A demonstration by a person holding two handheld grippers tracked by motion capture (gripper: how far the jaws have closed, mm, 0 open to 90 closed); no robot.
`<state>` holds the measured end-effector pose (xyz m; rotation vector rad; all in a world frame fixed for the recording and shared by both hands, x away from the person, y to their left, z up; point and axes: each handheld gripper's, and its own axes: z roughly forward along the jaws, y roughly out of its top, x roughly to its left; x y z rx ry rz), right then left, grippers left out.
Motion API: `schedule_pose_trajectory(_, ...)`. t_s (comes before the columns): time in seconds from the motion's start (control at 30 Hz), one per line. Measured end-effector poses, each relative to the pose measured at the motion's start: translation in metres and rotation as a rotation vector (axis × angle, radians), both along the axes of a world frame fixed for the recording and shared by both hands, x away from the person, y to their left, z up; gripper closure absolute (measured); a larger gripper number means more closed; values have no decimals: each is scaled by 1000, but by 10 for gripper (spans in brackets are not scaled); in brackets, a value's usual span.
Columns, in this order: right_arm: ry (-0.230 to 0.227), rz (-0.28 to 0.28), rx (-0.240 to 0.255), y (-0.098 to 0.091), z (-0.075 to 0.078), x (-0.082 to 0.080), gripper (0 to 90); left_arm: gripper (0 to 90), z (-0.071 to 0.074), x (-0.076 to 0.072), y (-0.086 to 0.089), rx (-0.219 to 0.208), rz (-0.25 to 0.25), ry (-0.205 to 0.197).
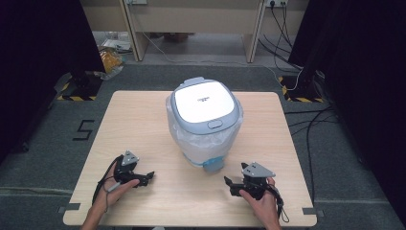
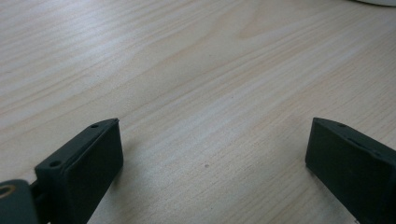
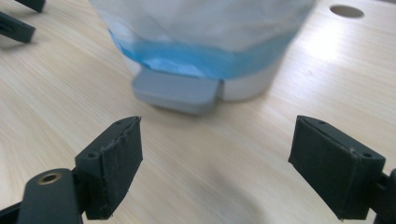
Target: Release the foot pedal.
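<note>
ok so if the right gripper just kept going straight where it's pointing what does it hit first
Probably the grey foot pedal at the base of the bin; the open right gripper looks straight at it across bare table.

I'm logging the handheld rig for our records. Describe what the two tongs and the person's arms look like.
The left tongs and right tongs are black, each topped by a grey three-cornered plate. A thin black cable loops from the left one, another trails by the right wrist. Up close, the jaws are flat black blocks with small screw holes, and a brass-coloured ring sits at one jaw's base. Both forearms are bare, with no sleeves in view.

White pedal bin (image 1: 205, 122), lid shut, bag-lined, upright mid-table
</note>
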<state>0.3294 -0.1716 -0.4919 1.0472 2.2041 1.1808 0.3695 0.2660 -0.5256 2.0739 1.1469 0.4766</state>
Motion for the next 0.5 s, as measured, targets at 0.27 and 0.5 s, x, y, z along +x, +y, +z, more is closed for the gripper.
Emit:
schedule_pose_trajectory(0.27,9,-39,-10,-17,-4,-2,172,33,0,0,0,0,0,0)
schedule_pose_trajectory(0.5,40,-54,-22,-27,-13,-8,172,33,0,0,0,0,0,0)
